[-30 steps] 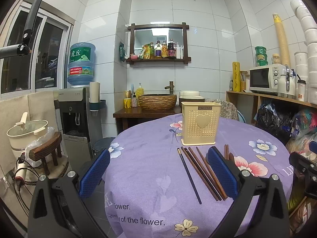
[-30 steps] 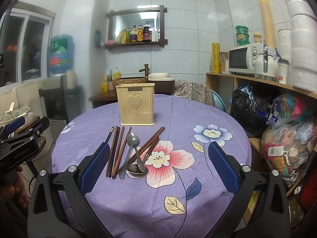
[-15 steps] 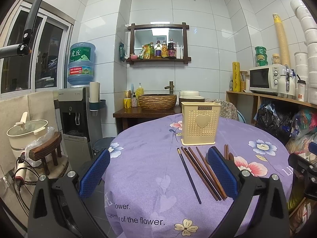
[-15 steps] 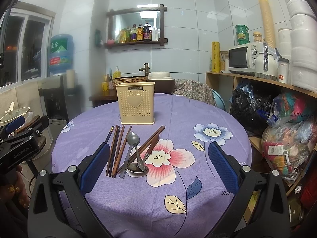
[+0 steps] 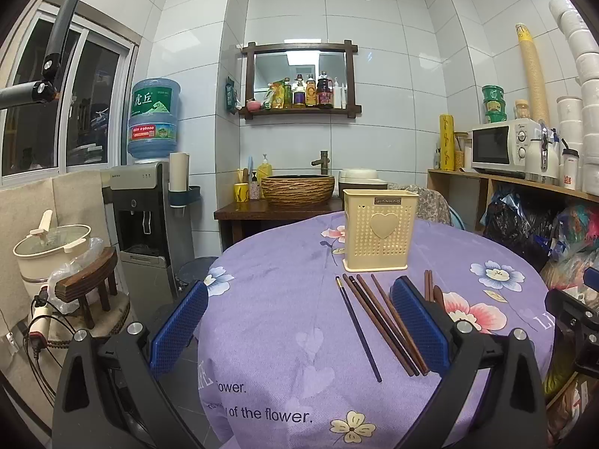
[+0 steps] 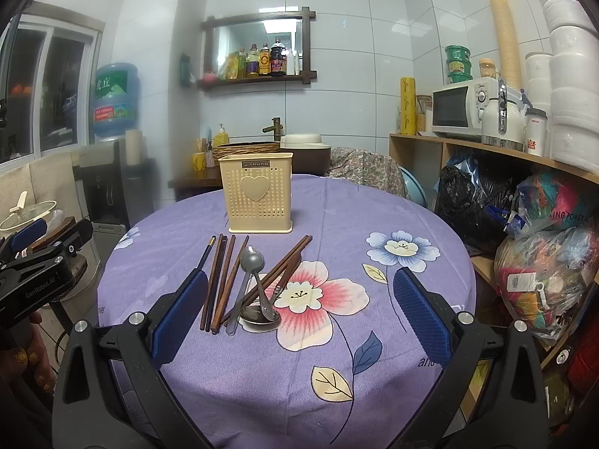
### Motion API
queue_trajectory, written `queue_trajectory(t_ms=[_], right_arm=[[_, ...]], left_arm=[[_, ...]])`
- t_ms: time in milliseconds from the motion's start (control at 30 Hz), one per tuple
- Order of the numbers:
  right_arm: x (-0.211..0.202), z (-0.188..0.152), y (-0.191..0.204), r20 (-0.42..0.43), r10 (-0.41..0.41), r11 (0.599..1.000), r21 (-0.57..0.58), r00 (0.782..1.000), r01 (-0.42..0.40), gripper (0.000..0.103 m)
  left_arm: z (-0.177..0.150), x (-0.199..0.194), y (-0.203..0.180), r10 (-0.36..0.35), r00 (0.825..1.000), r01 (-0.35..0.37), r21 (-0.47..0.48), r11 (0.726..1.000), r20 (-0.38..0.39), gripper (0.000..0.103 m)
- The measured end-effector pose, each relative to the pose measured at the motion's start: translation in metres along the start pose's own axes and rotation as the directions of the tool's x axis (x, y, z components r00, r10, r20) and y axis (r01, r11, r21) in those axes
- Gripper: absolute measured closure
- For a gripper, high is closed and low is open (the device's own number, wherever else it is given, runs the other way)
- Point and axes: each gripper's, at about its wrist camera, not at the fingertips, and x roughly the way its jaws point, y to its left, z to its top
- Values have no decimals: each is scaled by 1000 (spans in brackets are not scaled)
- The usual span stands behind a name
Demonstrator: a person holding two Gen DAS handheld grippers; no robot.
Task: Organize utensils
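Two tools, both spread wide, gripping nothing: left tool (image 5: 299, 321), right tool (image 6: 299, 312). Round purple floral-cloth surface (image 6: 374, 355). Dark brown wooden chopsticks (image 6: 221, 280) lie at 11 o'clock from right tool; steel spoons (image 6: 251, 280) just beside, overlapping crossed chopsticks. Cream perforated plastic utensil holder (image 6: 256, 192) stands upright at 12 o'clock, beyond.
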Motion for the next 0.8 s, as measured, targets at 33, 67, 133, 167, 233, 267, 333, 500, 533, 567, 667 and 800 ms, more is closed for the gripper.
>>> queue_trajectory(t_ms=[33,67,133,167,233,267,333,500,533,567,667,800], right_arm=[[0,0,0,0,0,1000,0,1000,0,5],[0,0,0,1,0,1000,0,1000,0,5],[0,0,0,0,1,1000,0,1000,-1,5],[0,0,0,-1,1,1000,1,1000,-1,5],[0,0,0,-1,1,1000,0,1000,-1,5],[0,0,0,-1,1,1000,0,1000,-1,5],[0,0,0,-1,1,1000,0,1000,-1,5],[0,0,0,-1,1,1000,1,1000,-1,5],[0,0,0,-1,2,1000,1,1000,-2,5],[0,0,0,-2,1,1000,1,1000,-1,5],[0,-1,0,-3,2,1000,1,1000,-2,5],[0,-1,0,-4,2,1000,1,1000,-2,5]], left_arm=[[0,0,0,0,1000,0,-1,1000,1,5],[0,0,0,0,1000,0,-1,1000,1,5],[0,0,0,0,1000,0,-1,1000,1,5],[0,0,0,-1,1000,1,-1,1000,0,5],[0,0,0,0,1000,0,-1,1000,0,5],[0,0,0,0,1000,0,-1,1000,0,5],[0,0,0,0,1000,0,-1,1000,0,5],[0,0,0,0,1000,0,0,1000,-1,5],[0,0,1,-1,1000,1,-1,1000,-1,5],[0,0,1,-2,1000,2,-1,1000,-1,5],[0,0,0,0,1000,0,-1,1000,1,5],[0,0,1,-1,1000,1,0,1000,0,5]])
